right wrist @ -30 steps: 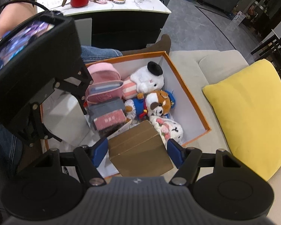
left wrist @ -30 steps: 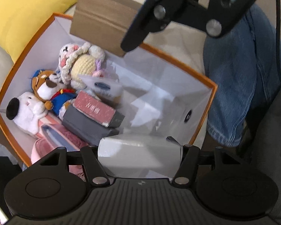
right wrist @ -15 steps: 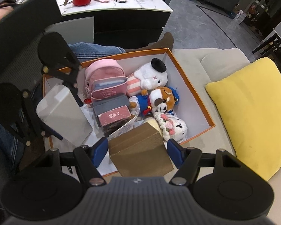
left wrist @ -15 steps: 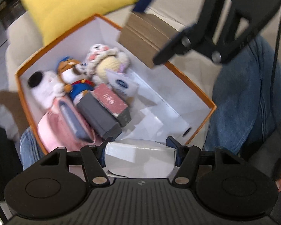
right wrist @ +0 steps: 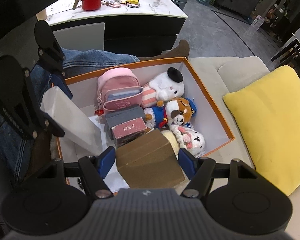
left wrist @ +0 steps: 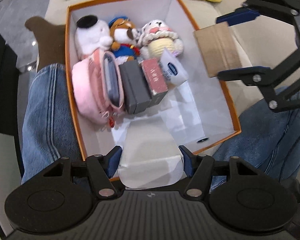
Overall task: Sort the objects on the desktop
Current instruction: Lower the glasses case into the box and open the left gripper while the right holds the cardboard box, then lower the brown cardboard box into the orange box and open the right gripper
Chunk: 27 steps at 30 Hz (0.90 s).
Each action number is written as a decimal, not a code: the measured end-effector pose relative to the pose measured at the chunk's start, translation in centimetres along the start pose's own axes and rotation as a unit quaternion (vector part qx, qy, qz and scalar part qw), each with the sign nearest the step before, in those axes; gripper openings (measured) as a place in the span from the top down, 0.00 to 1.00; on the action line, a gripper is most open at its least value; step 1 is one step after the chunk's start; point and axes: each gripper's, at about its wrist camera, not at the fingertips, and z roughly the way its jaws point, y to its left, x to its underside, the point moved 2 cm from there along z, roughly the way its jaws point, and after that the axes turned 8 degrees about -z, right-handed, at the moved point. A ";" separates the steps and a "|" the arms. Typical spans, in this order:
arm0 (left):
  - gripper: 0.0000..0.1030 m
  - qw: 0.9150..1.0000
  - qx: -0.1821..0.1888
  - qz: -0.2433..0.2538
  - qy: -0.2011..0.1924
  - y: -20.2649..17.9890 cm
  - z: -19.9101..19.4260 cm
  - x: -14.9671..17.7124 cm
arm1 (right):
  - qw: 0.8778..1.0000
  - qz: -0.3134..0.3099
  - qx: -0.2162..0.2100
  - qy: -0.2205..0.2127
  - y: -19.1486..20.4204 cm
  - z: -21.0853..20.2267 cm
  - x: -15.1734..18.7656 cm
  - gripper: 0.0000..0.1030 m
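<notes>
Left claw (left wrist: 150, 161) rolled squarer over orange box (left wrist: 229, 98) — clamps white box (left wrist: 150, 172); right claw (right wrist: 148, 158) unmoved, clamps brown box (right wrist: 150, 160)

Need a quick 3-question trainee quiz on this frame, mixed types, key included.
1. True or false: the left gripper is empty.
2. What does the right gripper hold? A) red mug B) brown cardboard box C) pink backpack
3. In the orange box, what lies directly between the pink backpack and the red box?

Key
1. False: it is shut on a white box.
2. B, the brown cardboard box.
3. The grey box.
</notes>
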 end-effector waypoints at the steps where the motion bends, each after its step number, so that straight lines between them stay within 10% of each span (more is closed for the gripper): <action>1: 0.31 1.000 -0.002 -0.001 0.004 0.1 0.1 0.0 | 1.000 0.000 0.000 -0.001 0.0 0.0 0.1 0.32; 15: 0.31 0.989 0.114 0.066 0.061 0.9 2.0 -1.9 | 1.000 -0.001 -0.003 -0.002 -0.1 -0.2 0.1 0.32; 27: 0.31 0.992 0.103 0.059 0.050 3.0 1.5 -2.8 | 0.994 -0.092 -0.026 0.058 0.8 2.2 -2.3 0.31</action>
